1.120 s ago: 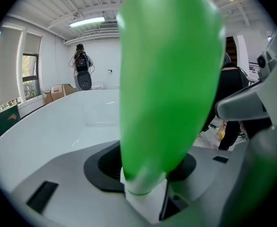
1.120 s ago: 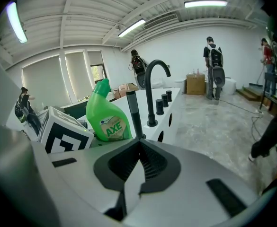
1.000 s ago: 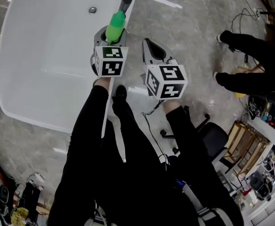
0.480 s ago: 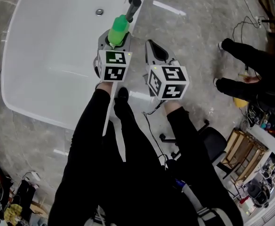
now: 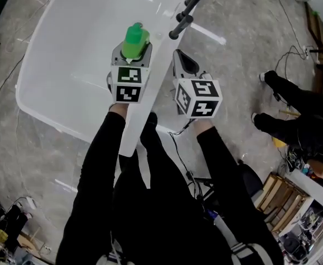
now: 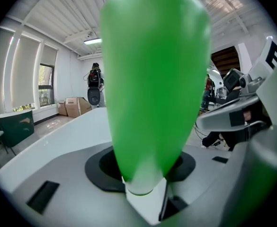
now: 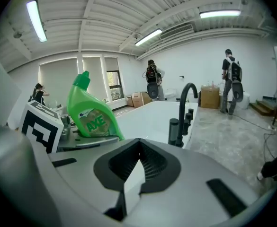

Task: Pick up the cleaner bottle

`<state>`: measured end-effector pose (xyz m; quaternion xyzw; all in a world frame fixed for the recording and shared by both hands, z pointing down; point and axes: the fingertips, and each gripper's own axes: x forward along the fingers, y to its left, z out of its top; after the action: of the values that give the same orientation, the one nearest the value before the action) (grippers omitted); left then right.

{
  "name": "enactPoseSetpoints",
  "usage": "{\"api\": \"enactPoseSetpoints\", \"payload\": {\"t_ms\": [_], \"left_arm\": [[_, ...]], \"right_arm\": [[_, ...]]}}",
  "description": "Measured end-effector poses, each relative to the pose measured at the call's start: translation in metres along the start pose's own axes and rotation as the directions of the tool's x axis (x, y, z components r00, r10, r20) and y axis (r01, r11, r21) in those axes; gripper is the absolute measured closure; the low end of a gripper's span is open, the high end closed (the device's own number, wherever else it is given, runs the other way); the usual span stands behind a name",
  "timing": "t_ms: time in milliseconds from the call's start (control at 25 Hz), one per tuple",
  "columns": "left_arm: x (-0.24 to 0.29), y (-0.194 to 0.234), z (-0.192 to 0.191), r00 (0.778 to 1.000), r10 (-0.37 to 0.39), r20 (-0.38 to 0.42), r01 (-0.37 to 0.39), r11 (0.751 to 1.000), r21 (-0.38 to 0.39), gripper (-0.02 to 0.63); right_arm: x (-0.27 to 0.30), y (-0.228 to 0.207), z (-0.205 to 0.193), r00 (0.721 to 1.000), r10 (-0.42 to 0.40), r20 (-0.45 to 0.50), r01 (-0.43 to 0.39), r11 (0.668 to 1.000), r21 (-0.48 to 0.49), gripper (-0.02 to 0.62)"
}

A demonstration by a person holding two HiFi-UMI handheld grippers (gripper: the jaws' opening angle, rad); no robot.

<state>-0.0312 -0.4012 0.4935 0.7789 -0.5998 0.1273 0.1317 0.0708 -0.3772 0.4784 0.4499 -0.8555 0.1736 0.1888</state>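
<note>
The green cleaner bottle (image 5: 134, 40) stands upright between the jaws of my left gripper (image 5: 132, 53), which is shut on its body and holds it in the air above the white bathtub (image 5: 67, 76). In the left gripper view the bottle (image 6: 155, 79) fills the middle of the picture. The right gripper view shows the same bottle (image 7: 93, 115) from the side, cap up, label facing me. My right gripper (image 5: 183, 65) hangs just right of the left one, over the tub's rim, with its jaws (image 7: 134, 167) shut on nothing.
A black faucet (image 5: 184, 16) rises from the tub's rim just beyond the grippers, and stands in front of my right gripper (image 7: 183, 112). A person in black (image 5: 299, 120) stands on the stone floor at the right. An office chair (image 5: 249, 167) and cables lie near my feet.
Both grippers have risen and moved a little forward over the tub. The bottle has come up with the left gripper. The faucet now sits farther ahead of them in view.
</note>
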Motion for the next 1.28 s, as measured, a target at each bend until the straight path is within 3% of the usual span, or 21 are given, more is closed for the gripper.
{"api": "enactPoseSetpoints", "payload": {"t_ms": [440, 1280], "left_arm": [[-0.109, 0.078, 0.026, 0.992, 0.117, 0.050, -0.117, 0.993, -0.007, 0.411], [-0.272, 0.182, -0.003, 0.957, 0.284, 0.052, -0.282, 0.958, -0.049, 0.411]], "right_arm": [[-0.009, 0.104, 0.036, 0.993, 0.105, 0.053, -0.101, 0.992, -0.082, 0.594], [-0.007, 0.281, 0.032, 0.960, 0.277, 0.052, -0.263, 0.947, -0.182, 0.594]]}}
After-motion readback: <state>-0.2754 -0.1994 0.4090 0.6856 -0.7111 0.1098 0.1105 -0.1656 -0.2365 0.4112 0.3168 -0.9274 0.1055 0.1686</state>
